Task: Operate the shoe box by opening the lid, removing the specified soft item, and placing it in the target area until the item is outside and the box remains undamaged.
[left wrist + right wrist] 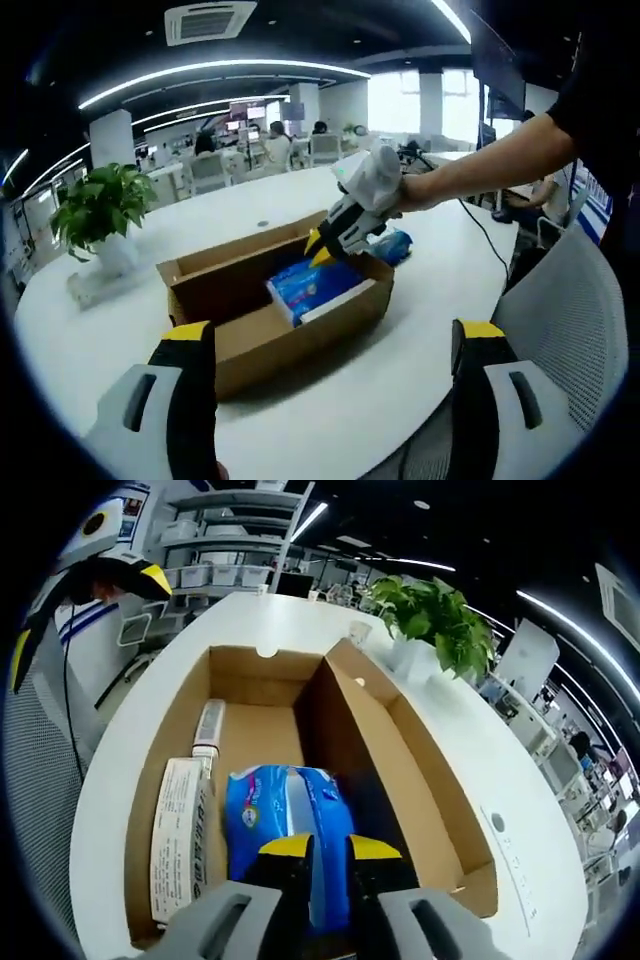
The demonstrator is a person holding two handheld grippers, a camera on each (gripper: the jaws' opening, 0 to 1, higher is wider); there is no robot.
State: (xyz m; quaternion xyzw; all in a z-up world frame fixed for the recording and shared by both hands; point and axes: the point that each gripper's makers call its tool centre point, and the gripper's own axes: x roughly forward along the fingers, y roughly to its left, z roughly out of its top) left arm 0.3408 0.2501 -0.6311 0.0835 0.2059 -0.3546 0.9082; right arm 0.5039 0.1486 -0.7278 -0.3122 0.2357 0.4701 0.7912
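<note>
Brown corrugated cardboard shoe box sits open on the round white tabletop, lid flap folded back along its far side in the left gripper view. Inside lies a soft blue plastic-wrapped pack with white print, resting toward one long wall. In the right gripper view the same box is seen from directly above, and the blue pack lies in the near half beside a flat white printed carton set along the box wall; a small white tube lies just beyond that carton.

Right tongs, yellow-tipped, are down in the box with jaws drawn nearly together, pinching the near end of the blue pack. From the left gripper view these tongs reach in over the far rim, held by a person's hand.

Left tongs hang over the tabletop short of the box, jaws spread wide, gripping nothing.

A second blue item lies on the tabletop just behind the box. A green potted plant stands on the tabletop well apart from the box.
</note>
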